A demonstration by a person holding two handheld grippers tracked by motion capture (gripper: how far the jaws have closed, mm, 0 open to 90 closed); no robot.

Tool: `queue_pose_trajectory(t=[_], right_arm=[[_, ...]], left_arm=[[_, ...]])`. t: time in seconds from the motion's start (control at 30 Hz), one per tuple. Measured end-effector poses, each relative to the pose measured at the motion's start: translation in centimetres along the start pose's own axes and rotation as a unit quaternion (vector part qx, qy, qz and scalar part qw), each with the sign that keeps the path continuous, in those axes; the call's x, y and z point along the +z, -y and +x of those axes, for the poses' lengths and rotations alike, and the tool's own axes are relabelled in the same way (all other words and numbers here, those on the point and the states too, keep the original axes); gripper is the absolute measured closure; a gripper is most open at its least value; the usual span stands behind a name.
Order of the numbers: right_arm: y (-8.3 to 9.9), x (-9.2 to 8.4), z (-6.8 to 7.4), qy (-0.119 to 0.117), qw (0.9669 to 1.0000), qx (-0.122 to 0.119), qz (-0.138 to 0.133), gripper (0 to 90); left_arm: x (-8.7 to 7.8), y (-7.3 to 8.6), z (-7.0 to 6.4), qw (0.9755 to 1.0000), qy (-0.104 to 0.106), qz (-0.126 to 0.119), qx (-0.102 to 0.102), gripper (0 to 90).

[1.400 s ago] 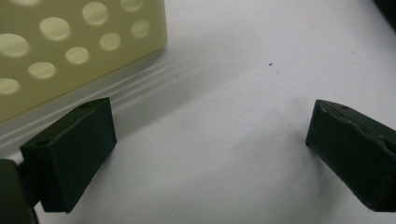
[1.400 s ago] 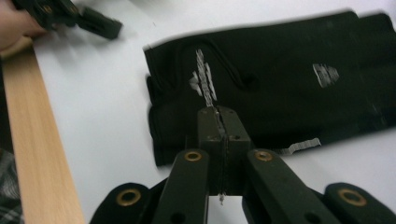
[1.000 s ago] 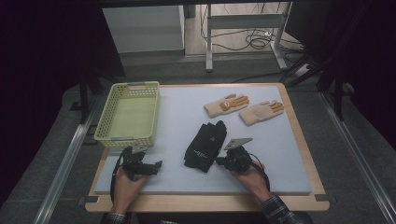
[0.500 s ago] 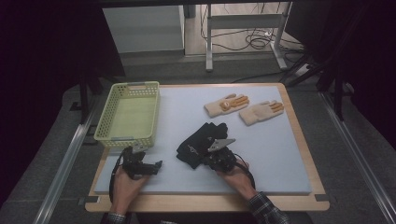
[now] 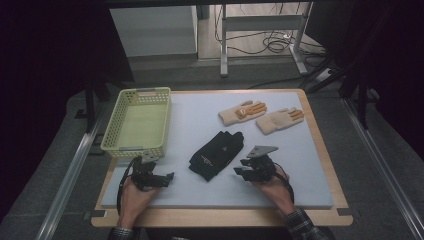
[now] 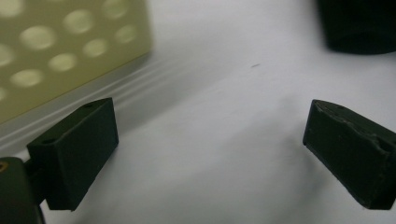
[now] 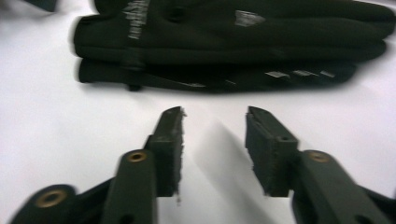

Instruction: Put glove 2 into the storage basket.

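A pair of black gloves [image 5: 215, 155] lies stacked near the middle of the white mat, and fills the top of the right gripper view [image 7: 233, 42]. My right gripper [image 5: 240, 171] rests just right of them, its jaws pointing at them. It is partly open [image 7: 215, 114] with nothing between the jaws, a short way from the gloves' edge. My left gripper [image 5: 167, 176] lies at the front left and is wide open [image 6: 210, 149] over bare mat. Two tan gloves [image 5: 242, 112] [image 5: 279, 120] lie side by side at the back right.
A pale green basket [image 5: 120, 125] stands at the left edge, and its perforated wall [image 6: 56, 51] is close in front of the left gripper. The white mat [image 5: 310, 165] covers a wooden table. A corner of the black gloves [image 6: 359, 28] lies past the left gripper's jaws.
My right gripper went left up against the black gloves, then drew back to the right. The gloves shifted slightly left. The left gripper has stayed put.
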State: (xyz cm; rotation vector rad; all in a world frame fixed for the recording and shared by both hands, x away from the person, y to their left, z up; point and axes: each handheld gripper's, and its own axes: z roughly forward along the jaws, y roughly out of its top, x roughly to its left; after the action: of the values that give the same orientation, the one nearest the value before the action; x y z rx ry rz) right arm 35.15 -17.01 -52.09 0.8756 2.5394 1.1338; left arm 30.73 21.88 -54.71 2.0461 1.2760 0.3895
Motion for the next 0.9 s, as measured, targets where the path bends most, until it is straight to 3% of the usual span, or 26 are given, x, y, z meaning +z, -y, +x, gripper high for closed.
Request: queue_pose_trajectory(t=[0.17, 0.4, 0.6, 0.67, 0.9], right_arm=[[1.1, -1.4, -1.9, 0.039, 0.9991, 0.013, 0.002, 40.1], [2.5, -2.9, -4.3, 0.083, 0.9961, 0.031, 0.006, 28.3], [4.1, -3.4, -5.8, 0.11, 0.993, 0.044, 0.011, 20.8], [4.2, -3.5, -6.0, 0.105, 0.9931, 0.053, 0.001, 18.9], [4.2, -3.3, -5.9, 0.108, 0.9929, 0.049, 0.009, 17.9]], left_arm=[[-0.3, -1.1, -1.2, 0.9991, 0.037, -0.002, 0.02, 2.3], [0.5, -4.3, -3.8, 0.9949, 0.082, 0.001, 0.059, 0.0], [1.3, -7.4, -5.6, 0.9916, 0.094, 0.004, 0.089, 0.0], [1.9, -8.3, -6.3, 0.9905, 0.095, 0.009, 0.099, 0.0], [4.6, -10.9, -8.5, 0.9876, 0.094, 0.022, 0.124, 0.0]])
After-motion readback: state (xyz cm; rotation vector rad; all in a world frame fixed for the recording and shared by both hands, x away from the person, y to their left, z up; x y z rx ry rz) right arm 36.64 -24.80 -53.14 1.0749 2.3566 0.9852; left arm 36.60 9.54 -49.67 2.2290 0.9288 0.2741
